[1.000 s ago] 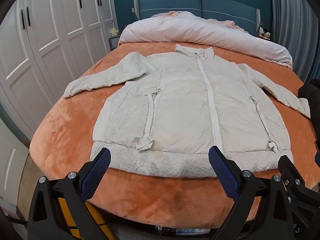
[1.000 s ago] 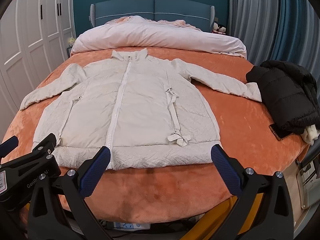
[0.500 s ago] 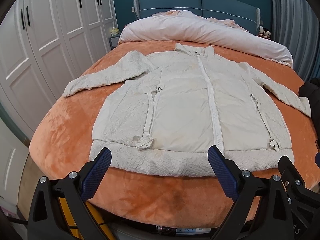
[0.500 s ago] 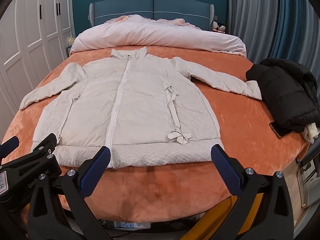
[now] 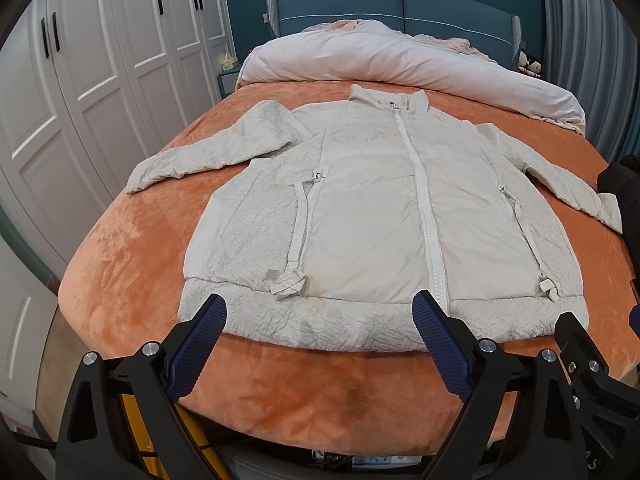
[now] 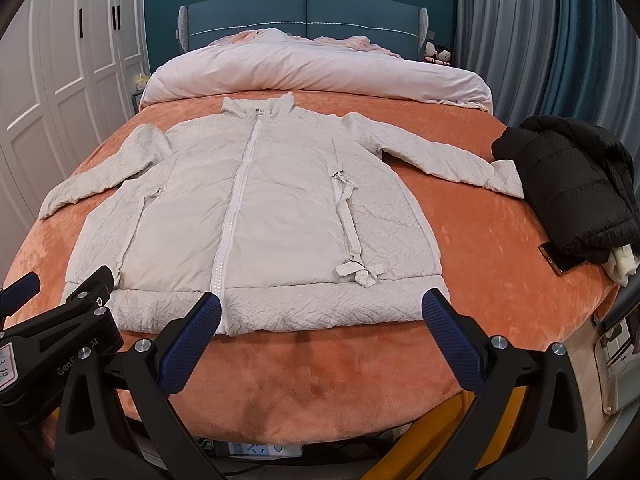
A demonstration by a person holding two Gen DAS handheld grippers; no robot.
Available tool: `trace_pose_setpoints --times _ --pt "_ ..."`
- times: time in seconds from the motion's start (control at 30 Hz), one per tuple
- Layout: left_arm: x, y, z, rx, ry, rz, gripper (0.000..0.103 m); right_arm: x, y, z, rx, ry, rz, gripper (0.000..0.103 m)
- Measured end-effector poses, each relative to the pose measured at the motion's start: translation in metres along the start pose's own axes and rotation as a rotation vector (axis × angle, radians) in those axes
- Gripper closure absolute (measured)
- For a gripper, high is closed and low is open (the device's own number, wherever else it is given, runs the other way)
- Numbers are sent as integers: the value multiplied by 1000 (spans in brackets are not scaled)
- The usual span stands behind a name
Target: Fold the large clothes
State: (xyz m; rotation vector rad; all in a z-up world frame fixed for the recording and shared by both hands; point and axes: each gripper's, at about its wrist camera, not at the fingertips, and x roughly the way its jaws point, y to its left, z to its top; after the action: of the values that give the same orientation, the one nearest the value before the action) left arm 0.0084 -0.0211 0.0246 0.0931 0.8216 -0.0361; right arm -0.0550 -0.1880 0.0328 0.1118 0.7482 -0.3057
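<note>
The white jacket (image 5: pixel 384 216) is spread flat mid-frame; folding is judged not begun. Left tool (image 5: pixel 320 312) and right tool (image 6: pixel 322 310) are held agape, empty; a sleeve should be gripped next.

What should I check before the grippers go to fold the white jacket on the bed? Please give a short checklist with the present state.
1. Jacket lies flat, front up: ok.
2. Zipper closed along the front: ok.
3. Both sleeves spread out to the sides: ok.
4. Left gripper open and holding nothing: ok.
5. Right gripper open and holding nothing: ok.
6. Room beside the jacket for folding: not ok. The right-hand cuff lies right beside the black coat; contact cannot be told.
</note>
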Motion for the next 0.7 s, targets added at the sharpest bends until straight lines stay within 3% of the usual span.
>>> trace_pose_setpoints --times 0.7 --pt "2 0 -3 1 4 1 12 2 0 -4 0 5 -1 5"
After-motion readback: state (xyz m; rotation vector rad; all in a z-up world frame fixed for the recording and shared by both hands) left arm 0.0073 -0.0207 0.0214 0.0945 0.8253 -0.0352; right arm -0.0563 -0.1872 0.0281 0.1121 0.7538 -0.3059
